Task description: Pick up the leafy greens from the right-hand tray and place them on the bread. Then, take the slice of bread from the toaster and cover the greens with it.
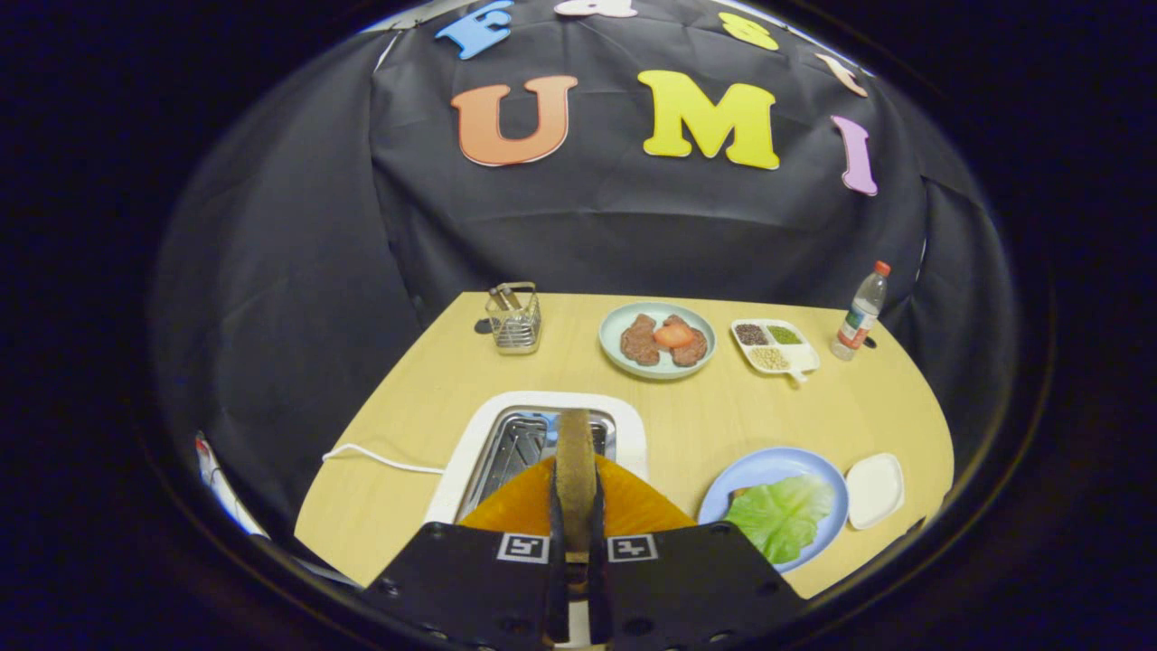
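Your tool is pinching the bread slice edge-on above the toaster, and the greens on the blue plate sit just right of it.

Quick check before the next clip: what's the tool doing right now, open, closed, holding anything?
Tool: closed on the bread slice, held on edge between both fingers, above the toaster.

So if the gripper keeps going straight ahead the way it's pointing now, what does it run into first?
The gripper, shut on the bread slice, points over the toaster. Pushing on, the slice would probably meet the toaster slot first; depth is hard to judge.
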Demonstrator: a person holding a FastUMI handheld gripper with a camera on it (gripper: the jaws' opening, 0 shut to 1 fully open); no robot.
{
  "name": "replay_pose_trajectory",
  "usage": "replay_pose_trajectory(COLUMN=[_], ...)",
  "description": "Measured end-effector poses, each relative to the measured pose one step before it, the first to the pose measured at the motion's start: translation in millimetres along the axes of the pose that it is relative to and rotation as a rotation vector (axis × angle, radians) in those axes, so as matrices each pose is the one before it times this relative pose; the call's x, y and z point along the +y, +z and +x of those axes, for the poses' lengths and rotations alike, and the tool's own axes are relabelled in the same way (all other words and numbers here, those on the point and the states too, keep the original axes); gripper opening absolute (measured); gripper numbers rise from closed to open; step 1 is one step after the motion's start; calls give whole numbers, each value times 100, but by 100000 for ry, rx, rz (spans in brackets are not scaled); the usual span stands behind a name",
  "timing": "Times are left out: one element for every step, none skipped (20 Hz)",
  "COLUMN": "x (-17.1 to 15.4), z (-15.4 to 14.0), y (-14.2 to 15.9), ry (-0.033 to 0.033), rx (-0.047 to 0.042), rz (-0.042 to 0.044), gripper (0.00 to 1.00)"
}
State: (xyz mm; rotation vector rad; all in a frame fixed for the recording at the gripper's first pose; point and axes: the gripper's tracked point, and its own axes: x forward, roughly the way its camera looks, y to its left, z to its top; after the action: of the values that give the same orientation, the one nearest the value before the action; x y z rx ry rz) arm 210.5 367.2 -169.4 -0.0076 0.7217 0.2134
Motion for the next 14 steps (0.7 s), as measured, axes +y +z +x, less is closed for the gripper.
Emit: replay_pose_trajectory(x=[196, -80, 302, 23, 11, 134, -548, 314, 304, 215, 126, 62, 59, -86], z=[69, -431, -281, -509, -549, -536, -690, -758, -536, -883, -898, -929, -928, -973], y=[96, -17, 198, 511, 333, 527, 188, 319, 494, 764, 783, 807, 605, 662], ry=[381, 118, 957, 319, 341, 149, -2277, 1437, 1368, 257, 767, 597, 843, 366], rx=[-324, -194, -1546, -2087, -1918, -1392, -284, -40, -722, -1596, -2117, -2061, -1741, -1274], rz=[-848, -940, -178, 301, 845, 976, 720, 1146, 709, -130, -429, -155, 391, 532], gripper=[9, 8, 9, 9, 9, 8, 9, 8, 8, 9, 9, 9, 8, 8])
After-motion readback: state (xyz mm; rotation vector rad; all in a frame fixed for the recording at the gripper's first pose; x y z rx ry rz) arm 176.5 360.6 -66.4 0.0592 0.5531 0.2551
